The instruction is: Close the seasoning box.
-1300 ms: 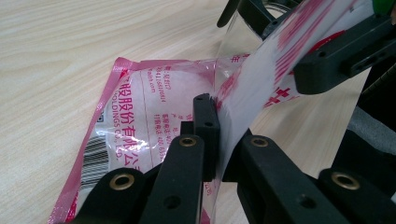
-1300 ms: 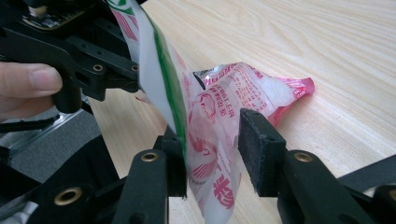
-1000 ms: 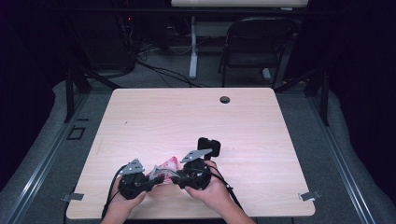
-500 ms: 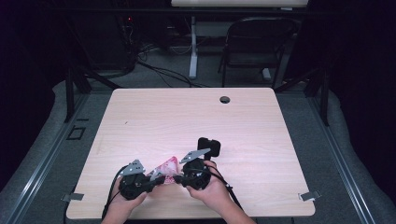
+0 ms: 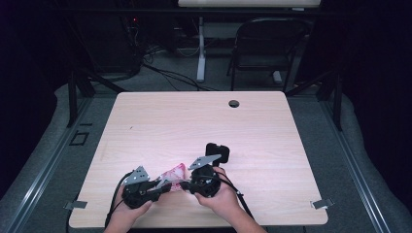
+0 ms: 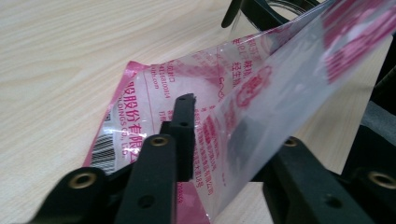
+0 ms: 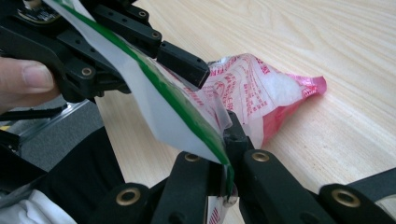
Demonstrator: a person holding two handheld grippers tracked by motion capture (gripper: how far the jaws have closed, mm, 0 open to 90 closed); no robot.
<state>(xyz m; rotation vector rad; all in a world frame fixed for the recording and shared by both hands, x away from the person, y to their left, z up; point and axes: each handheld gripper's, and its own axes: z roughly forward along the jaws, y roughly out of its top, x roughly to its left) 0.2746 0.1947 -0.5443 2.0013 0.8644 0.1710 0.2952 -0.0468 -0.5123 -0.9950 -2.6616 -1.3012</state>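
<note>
My surface [image 5: 160, 126] is pale wood with fine lines, smooth and matt. On it, the bag [image 6: 261, 93] is thin, shiny plastic, partly see-through, with pink print. My jaws are matt black plastic with small brass-coloured rings. Behind the surface, the floor [image 5: 369, 145] looks like rough grey carpet.

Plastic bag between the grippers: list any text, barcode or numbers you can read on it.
"LDINGS CO., LTD": red print on the pink-and-clear plastic bag, start of the line cut off at the fold.
".com": tail of a web address near the bag's top edge.
Barcode: its digits are too small to read.
Red Chinese characters and a number string across the bag: too blurred and tilted to read reliably.
</note>
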